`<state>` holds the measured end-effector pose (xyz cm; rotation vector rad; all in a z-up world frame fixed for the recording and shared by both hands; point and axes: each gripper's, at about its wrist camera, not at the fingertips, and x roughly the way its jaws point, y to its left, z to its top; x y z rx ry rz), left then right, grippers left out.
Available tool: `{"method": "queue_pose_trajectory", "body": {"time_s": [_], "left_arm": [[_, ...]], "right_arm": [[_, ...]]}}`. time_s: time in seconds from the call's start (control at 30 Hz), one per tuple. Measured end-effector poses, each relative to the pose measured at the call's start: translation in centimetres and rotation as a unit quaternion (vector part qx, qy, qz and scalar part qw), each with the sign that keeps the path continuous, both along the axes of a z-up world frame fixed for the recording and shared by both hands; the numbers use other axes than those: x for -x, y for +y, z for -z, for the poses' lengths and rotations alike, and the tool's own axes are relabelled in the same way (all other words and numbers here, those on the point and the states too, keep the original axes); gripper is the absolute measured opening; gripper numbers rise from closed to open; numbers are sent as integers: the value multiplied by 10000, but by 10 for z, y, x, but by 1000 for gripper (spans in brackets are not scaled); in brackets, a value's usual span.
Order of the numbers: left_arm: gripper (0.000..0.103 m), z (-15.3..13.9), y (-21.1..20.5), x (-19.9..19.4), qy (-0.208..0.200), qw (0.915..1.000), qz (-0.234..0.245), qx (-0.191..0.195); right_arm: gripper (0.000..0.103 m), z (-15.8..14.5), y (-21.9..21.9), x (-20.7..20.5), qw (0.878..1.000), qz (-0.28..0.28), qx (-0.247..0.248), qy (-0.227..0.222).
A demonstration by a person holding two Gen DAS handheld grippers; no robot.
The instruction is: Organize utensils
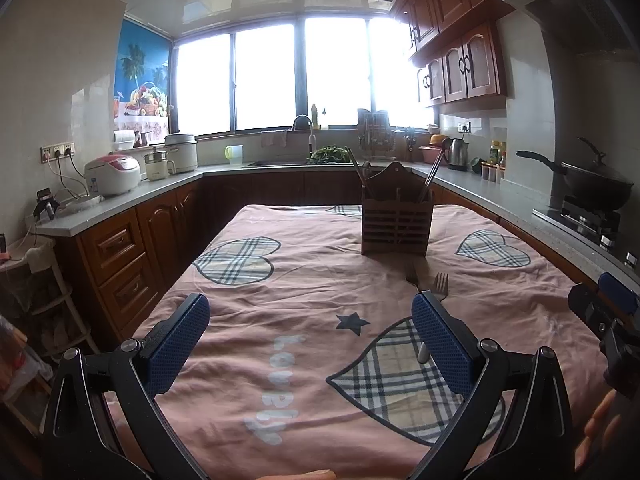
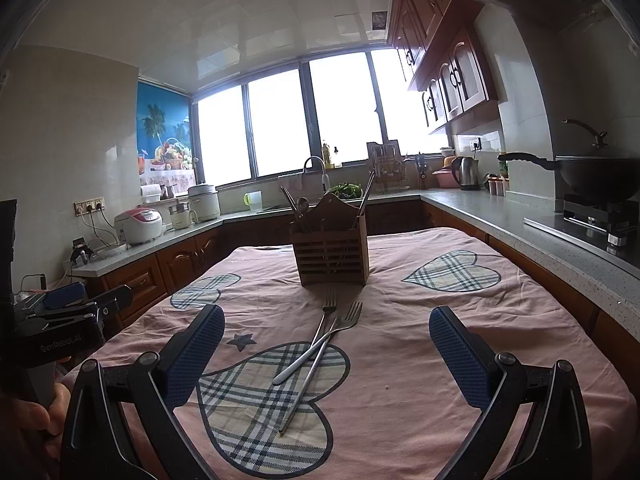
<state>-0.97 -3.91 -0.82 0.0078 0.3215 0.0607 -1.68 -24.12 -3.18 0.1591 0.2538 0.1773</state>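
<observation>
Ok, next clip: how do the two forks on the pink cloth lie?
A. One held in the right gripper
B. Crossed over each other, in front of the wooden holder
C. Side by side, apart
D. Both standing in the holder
B: the two forks lie crossed on the cloth, in front of the wooden holder; the right gripper is open and empty.

In the left wrist view we find the forks (image 1: pixel 434 282) largely hidden behind a gripper finger (image 1: pixel 442 344). Utensils inside the wooden holder (image 2: pixel 332 254) stay indistinct behind its slats.
</observation>
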Motion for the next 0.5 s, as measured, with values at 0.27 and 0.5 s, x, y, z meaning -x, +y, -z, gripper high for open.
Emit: {"method": "queue_pose_trajectory", "body": {"time_s": [0.27,0.5], "left_arm": [[103,0,0,1,-5,10000,2,-7],[103,0,-1,1,-17,10000,0,-21]], "right_arm": [[103,-1,4,2,10000,-45,10,-14],[103,-2,4,3,10000,-47,6,-16]]}}
